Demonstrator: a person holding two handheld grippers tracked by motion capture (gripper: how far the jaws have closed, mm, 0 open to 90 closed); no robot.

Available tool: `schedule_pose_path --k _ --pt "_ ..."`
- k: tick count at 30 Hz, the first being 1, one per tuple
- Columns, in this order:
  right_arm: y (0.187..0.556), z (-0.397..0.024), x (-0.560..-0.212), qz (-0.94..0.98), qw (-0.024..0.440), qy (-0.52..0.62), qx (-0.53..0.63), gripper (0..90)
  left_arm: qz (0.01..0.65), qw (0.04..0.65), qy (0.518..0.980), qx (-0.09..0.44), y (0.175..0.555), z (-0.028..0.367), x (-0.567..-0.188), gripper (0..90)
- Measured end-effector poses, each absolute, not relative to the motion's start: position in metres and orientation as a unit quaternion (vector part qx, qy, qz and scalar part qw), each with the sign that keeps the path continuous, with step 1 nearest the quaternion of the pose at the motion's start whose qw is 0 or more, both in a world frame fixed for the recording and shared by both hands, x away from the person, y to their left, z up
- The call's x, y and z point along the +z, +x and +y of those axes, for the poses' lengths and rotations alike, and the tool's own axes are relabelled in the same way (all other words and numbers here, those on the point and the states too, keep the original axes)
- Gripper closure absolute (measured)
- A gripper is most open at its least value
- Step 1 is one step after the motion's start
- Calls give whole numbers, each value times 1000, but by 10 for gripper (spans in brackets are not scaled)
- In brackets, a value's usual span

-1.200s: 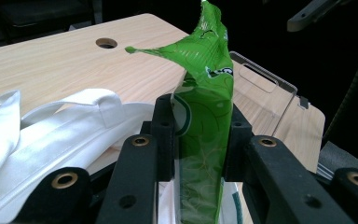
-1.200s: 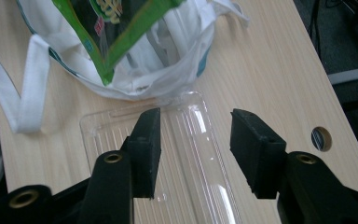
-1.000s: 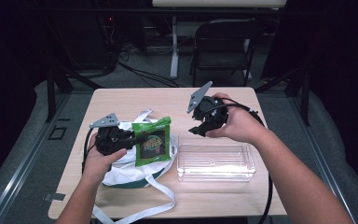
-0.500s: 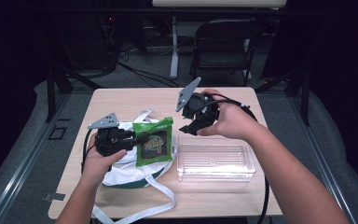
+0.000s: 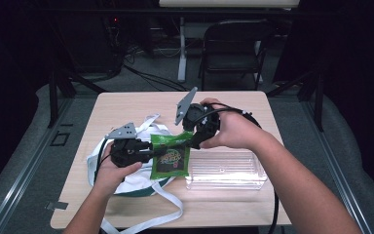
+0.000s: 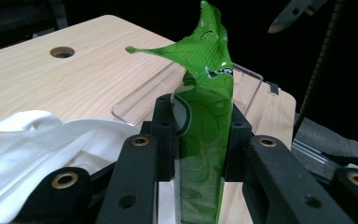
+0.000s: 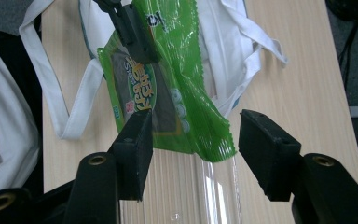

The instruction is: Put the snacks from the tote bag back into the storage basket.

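Green snack packet [image 5: 171, 157] held above the desk [image 5: 126, 105], clamped in my left hand-held gripper [image 5: 148, 152].

From the left: a white cloth bag [image 5: 129, 183] with long straps lies on the desk under my left hand [image 5: 108, 173]. My left hand-held gripper has its jaws pressed on one edge of the packet, which stands upright between them in the left gripper view [image 6: 204, 140]. To its right the packet hangs over the near-left corner of a clear plastic container [image 5: 226, 169]. Next comes my right hand-held gripper [image 5: 191, 141], up against the packet's top right corner; its jaws have just been opening and stand apart, the packet's crimped end [image 7: 212, 149] between them but untouched by either pad.
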State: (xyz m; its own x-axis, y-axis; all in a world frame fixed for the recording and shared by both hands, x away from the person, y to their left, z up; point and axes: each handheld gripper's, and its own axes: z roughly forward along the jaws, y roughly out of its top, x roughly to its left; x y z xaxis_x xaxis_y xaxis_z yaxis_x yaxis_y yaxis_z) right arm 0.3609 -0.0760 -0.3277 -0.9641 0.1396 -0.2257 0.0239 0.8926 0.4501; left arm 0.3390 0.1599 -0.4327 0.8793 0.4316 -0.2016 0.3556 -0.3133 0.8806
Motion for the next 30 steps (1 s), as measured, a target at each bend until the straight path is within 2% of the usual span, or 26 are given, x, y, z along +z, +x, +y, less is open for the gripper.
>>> schedule_pose_path --k 15,30 --pt "355 -59 -338 976 98 4 195 509 209 532 819 35 331 144 -432 726" --pt "354 -55 -351 985 70 -6 161 512 186 531 826 38 324 136 -430 726"
